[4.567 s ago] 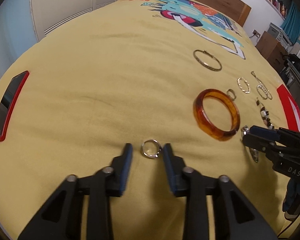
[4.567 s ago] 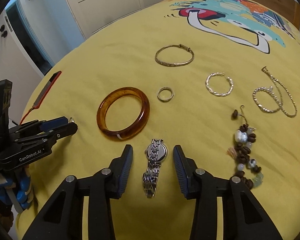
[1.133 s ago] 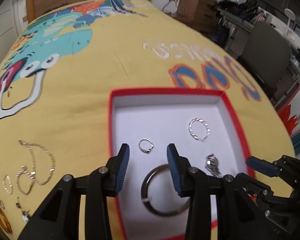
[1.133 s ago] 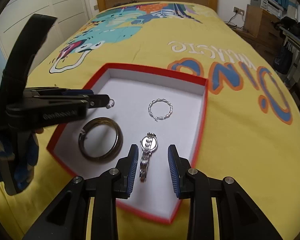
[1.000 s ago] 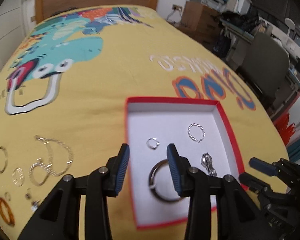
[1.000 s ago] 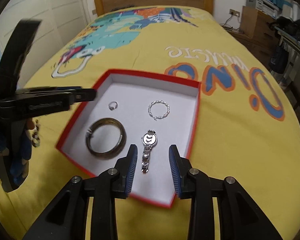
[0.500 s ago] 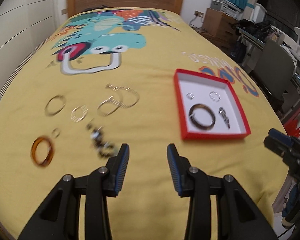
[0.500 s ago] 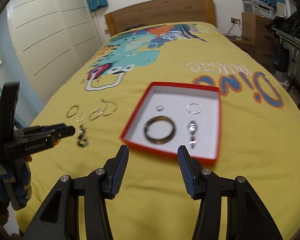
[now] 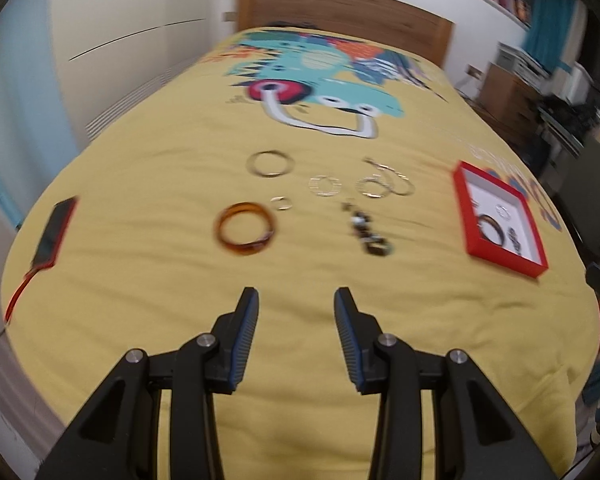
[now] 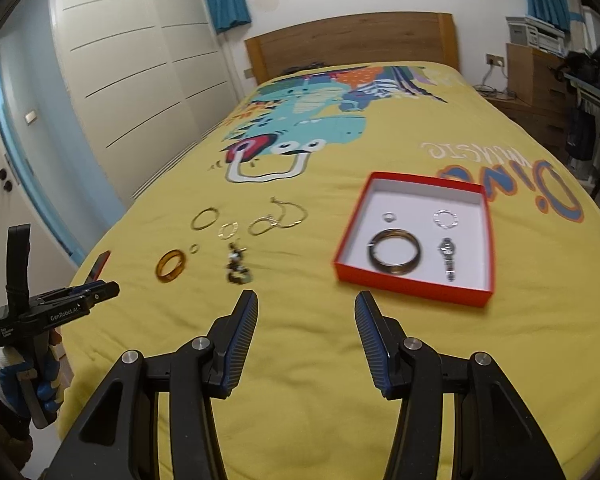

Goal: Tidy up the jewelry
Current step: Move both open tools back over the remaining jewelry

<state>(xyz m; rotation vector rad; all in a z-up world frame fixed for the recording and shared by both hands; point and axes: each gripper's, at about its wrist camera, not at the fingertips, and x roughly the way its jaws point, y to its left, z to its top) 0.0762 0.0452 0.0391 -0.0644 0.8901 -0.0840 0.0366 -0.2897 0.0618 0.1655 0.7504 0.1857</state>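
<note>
Now pulled back from the red box (image 10: 414, 294), both grippers empty. Left gripper (image 9: 296, 312): fingers moderately apart, nothing between. Right gripper (image 10: 306, 314): jaws just opened wider, nothing between, the watch (image 10: 447, 258) released and lying inside the box. Also inside the box: dark bangle (image 10: 396, 252), small ring (image 10: 389, 216), twisted hoop (image 10: 445, 218); 4 pieces stowed. Left of the box on the yellow bedspread (image 10: 300, 380): beaded piece (image 9: 366, 234), amber bangle (image 9: 246, 230), 2 chain hoops (image 9: 386, 184), thin bracelet (image 9: 270, 164), small ring (image 9: 281, 202) and a further hoop (image 9: 325, 185). Judged: 1 drop-off finished, next pick among the loose pieces.
</note>
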